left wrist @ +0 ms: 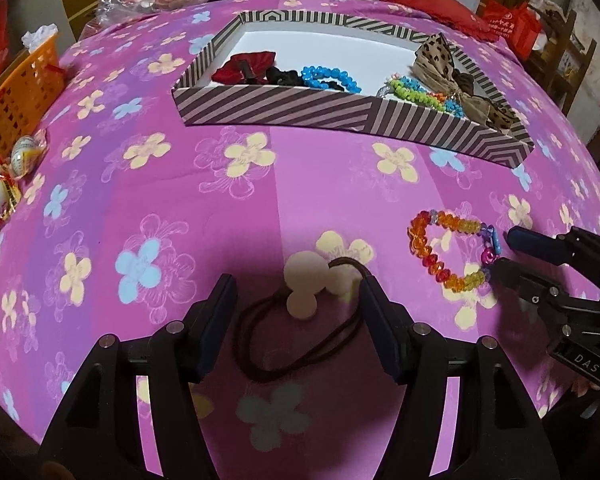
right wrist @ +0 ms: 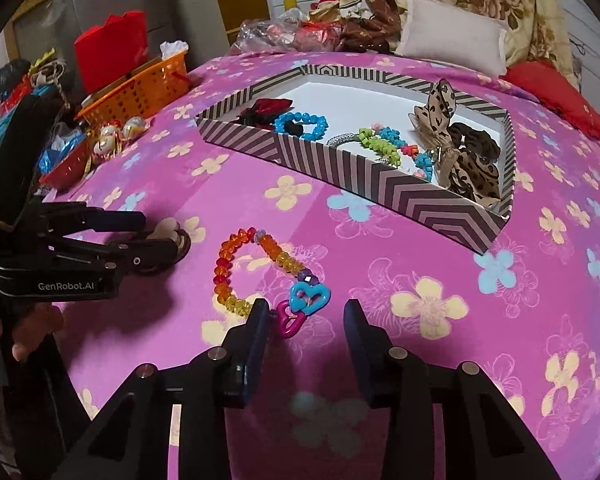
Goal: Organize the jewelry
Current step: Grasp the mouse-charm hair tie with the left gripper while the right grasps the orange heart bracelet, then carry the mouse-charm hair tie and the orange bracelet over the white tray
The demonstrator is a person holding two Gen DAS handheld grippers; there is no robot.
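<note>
Your left gripper (left wrist: 298, 300) stands with jaws apart over the pink flowered bedspread (left wrist: 180, 184), straddling a brown elastic hair tie with a cream clover-shaped charm (left wrist: 304, 284); the tie's cord brushes the right-hand finger, but the pads do not squeeze it. Your right gripper (right wrist: 306, 318) is also unclenched, its jaws spread either side of the blue and magenta plastic heart charms (right wrist: 302, 304) on an orange, red and yellow beaded bracelet (right wrist: 246, 270), which lies flat on the bedspread; the magenta heart sits just beside the left finger. At twelve o'clock from your left gripper sits the striped cardboard box lid (left wrist: 284, 108), holding a blue beaded bracelet (left wrist: 326, 76), a red velvet bow (left wrist: 246, 66), a green beaded bracelet (left wrist: 418, 94) and a leopard-print bow (left wrist: 446, 64).
</note>
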